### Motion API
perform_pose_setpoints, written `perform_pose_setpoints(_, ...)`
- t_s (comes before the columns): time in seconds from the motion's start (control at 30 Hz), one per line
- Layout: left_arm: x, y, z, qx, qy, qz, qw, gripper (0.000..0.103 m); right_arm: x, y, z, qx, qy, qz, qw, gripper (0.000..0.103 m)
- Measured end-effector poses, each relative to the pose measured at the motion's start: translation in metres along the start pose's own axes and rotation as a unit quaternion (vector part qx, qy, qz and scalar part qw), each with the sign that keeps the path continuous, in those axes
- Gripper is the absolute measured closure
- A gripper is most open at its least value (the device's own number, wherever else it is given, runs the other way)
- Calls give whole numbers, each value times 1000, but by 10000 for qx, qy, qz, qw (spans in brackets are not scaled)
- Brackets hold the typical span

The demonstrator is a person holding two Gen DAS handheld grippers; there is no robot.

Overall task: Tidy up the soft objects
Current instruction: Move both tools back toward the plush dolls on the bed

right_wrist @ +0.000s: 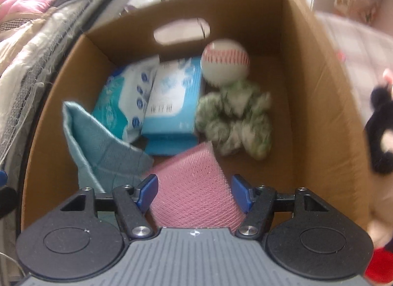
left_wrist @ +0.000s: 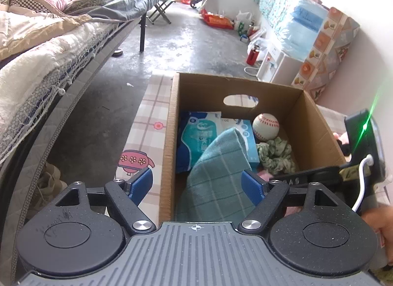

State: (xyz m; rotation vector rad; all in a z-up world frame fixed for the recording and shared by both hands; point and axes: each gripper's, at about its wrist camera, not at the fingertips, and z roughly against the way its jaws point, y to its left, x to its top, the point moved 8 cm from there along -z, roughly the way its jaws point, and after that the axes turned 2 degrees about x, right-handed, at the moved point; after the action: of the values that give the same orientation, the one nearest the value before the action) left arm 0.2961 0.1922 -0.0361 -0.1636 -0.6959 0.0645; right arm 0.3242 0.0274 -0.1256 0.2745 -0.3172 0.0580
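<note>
An open cardboard box [left_wrist: 316,123] [right_wrist: 316,89] holds two blue tissue packs [right_wrist: 169,104], a soft baseball [left_wrist: 265,126] [right_wrist: 224,63], a crumpled green cloth [left_wrist: 276,154] [right_wrist: 237,126] and a teal checked towel [left_wrist: 216,178] [right_wrist: 98,146]. My left gripper [left_wrist: 196,185] is open and straddles the box's left wall, with the towel lying loose between its fingers. My right gripper [right_wrist: 195,191] points down into the box. It stands open around a pink mesh sponge [right_wrist: 194,187] that rests on the box floor. The right gripper's body [left_wrist: 363,148] shows at the box's right wall.
The box sits on a checked mat [left_wrist: 147,123]. A bed with layered quilts [left_wrist: 36,69] runs along the left. A black, white and red plush toy [right_wrist: 380,143] lies just outside the box's right wall. A water dispenser [left_wrist: 289,64] stands beyond on the concrete floor.
</note>
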Motion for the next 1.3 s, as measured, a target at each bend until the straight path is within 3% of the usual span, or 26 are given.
perform_pose_setpoints(0.13,0,5,1,24,-16,68,10000,23,-10,6,-5,362,177,-197,9990,35)
perform_pose_setpoints(0.2,-1,8,1,22,10,122,9999,23,-11,9,-5,308,138,-128,9994,35)
perform_pose_setpoints(0.37,-4,15,11,-16,-16,231,9997,23,-7,8,14,240,-237,-51,9994,35)
perform_pose_setpoints(0.53,-9,10,35,-128,-228,210,9994,19,-18,12,73,566,-849,372,9941,28)
perform_pose_setpoints(0.63,-13,0,55,-165,-423,90,9989,15,-34,12,119,843,-1361,766,9841,18)
perform_pose_setpoints(0.73,-22,-13,76,-272,-617,-25,9977,7,-57,12,163,1113,-1903,1136,9688,0)
perform_pose_setpoints(0.83,-34,-31,98,-392,-812,-168,9958,6,-85,7,204,1254,-2440,1540,9492,0)
perform_pose_setpoints(1.0,-58,-69,131,-460,-1188,-481,9907,1,-130,-13,246,1008,-3037,1791,9303,0)
perform_pose_setpoints(1.13,-77,-97,150,-527,-1497,-697,9849,0,-159,-38,267,616,-3350,1799,9228,0)
perform_pose_setpoints(1.3,-94,-126,154,-685,-1536,-665,9835,0,-180,-82,278,-86,-3619,1613,9181,0)
